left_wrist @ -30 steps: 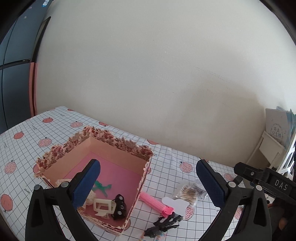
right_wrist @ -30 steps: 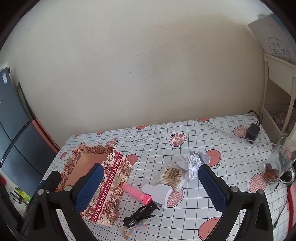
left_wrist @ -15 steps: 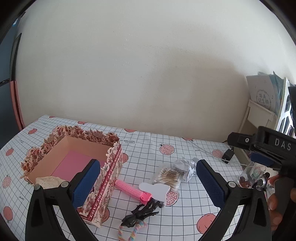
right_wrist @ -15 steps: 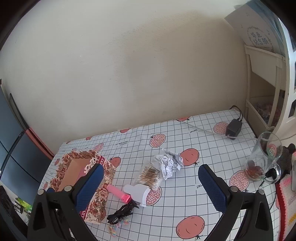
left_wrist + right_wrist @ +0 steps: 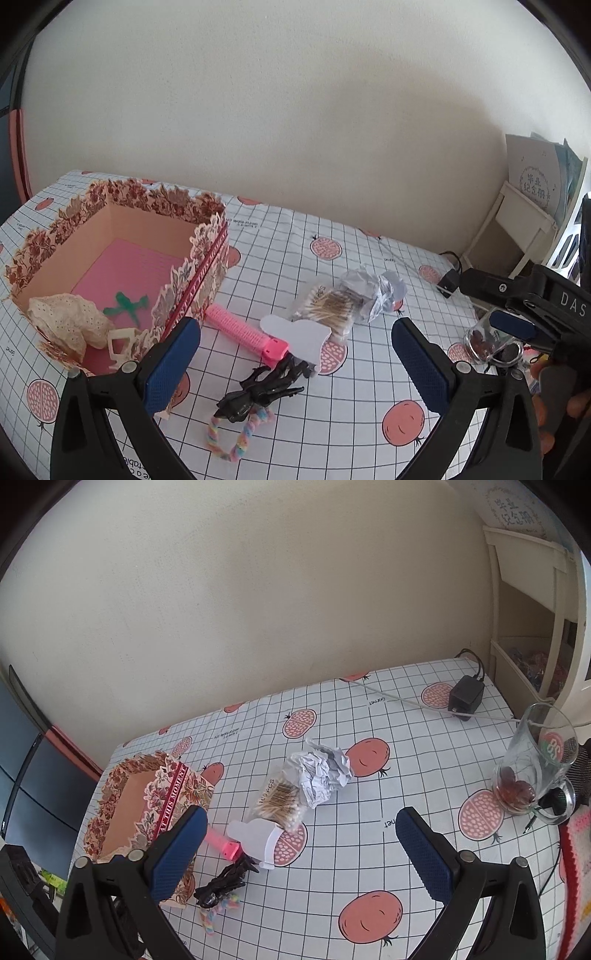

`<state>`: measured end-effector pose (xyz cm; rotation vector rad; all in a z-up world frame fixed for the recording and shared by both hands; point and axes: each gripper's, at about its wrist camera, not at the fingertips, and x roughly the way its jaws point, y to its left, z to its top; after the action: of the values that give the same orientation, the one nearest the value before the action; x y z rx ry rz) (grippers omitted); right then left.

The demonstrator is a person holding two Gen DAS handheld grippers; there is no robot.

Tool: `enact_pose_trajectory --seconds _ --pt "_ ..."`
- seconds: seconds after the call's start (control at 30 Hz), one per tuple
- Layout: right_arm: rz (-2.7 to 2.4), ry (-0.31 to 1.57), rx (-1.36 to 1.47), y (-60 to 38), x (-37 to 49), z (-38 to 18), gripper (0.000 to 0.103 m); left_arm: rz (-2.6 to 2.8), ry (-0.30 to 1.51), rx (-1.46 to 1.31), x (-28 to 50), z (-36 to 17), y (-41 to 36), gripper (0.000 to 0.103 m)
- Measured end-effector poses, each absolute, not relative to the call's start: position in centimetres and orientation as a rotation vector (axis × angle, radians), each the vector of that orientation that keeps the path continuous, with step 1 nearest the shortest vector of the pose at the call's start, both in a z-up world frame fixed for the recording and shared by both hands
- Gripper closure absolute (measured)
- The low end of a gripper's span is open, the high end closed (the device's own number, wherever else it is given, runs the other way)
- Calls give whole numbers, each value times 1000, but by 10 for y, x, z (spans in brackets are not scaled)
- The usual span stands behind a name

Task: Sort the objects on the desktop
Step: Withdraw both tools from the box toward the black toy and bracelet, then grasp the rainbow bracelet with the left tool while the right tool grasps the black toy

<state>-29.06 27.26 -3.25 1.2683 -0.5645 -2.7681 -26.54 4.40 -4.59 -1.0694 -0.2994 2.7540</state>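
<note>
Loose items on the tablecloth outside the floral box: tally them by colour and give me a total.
Pink: 1, the hair roller
Black: 1, the hair claw clip
White: 2, the card cutout and the crumpled paper
Pastel mix: 1, the braided hair tie
Tan in clear wrap: 1, the cotton swab pack
Total: 6

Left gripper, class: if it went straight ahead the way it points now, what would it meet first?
Probably the black hair clip lying between its open jaws, on the checked tablecloth, with the pink comb just beyond. Depth is hard to judge through the fisheye.
</note>
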Motion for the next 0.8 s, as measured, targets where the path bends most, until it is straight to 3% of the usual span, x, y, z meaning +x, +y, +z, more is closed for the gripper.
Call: enact_pose_trajectory --seconds 0.23,0.37,0.67,0.8 --pt "-2707 -514 1387 259 -300 -60 0 2739 -241 -1322 -276 -79 42 0" --pt "-2649 -512 1489 253 -307 -84 1 2700 -304 -1463 -278 -97 34 0" --pt "-2488 -673 1564 240 -313 -118 15 2648 -392 -1660 -277 -124 17 0" --pt "-2403 -758 1589 234 -315 -135 15 2600 -461 -1718 -277 -134 10 0"
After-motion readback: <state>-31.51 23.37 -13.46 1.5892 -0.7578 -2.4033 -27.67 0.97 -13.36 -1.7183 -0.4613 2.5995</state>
